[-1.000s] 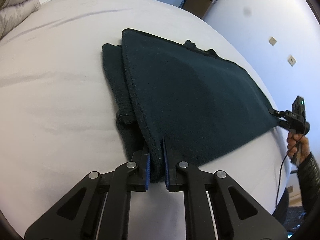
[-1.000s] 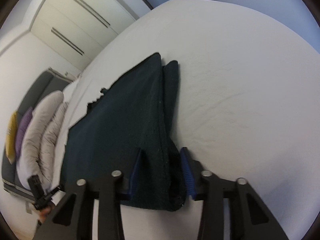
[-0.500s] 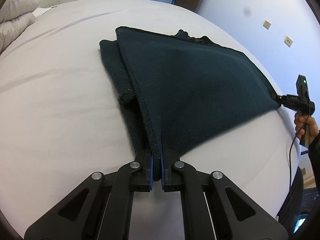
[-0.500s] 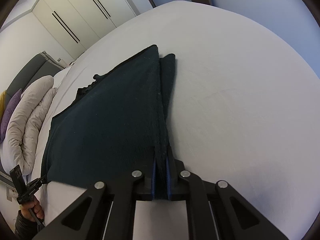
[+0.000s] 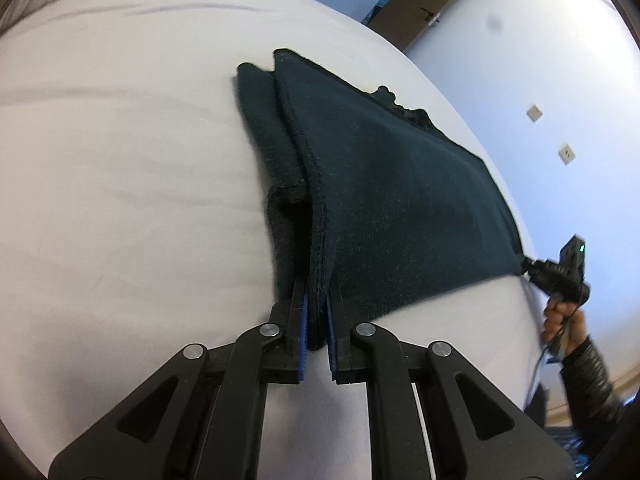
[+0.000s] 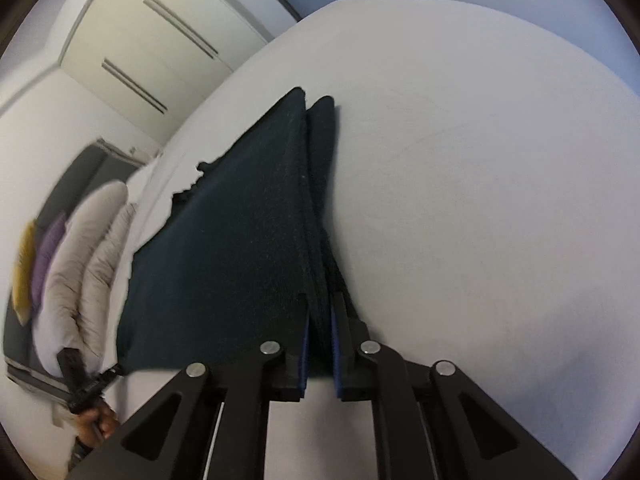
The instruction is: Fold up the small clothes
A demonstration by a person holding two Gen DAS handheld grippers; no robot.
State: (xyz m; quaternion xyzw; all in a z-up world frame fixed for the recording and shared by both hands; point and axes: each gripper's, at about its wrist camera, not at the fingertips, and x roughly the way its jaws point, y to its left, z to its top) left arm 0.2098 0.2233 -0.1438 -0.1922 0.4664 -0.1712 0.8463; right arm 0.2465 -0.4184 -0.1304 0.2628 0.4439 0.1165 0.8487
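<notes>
A dark teal garment (image 5: pixel 400 184) lies folded on the white bed (image 5: pixel 120 160); its near layers are lifted off the sheet. My left gripper (image 5: pixel 318 320) is shut on one near corner of the garment. My right gripper (image 6: pixel 320 344) is shut on the other near corner of the garment (image 6: pixel 240 240). The right gripper also shows in the left wrist view (image 5: pixel 560 272) at the cloth's far right corner, held by a hand. The left gripper shows in the right wrist view (image 6: pixel 88 384) at the lower left.
Grey, purple and yellow pillows (image 6: pixel 80 248) lie at the bed's head on the left. White wardrobe doors (image 6: pixel 152 52) stand behind the bed. A wall with sockets (image 5: pixel 560 152) and a brown door (image 5: pixel 436 4) are to the right.
The right gripper went from open around the garment's corner to shut on it. Both grippers have raised the near edge, and the cloth now stretches taut between them.
</notes>
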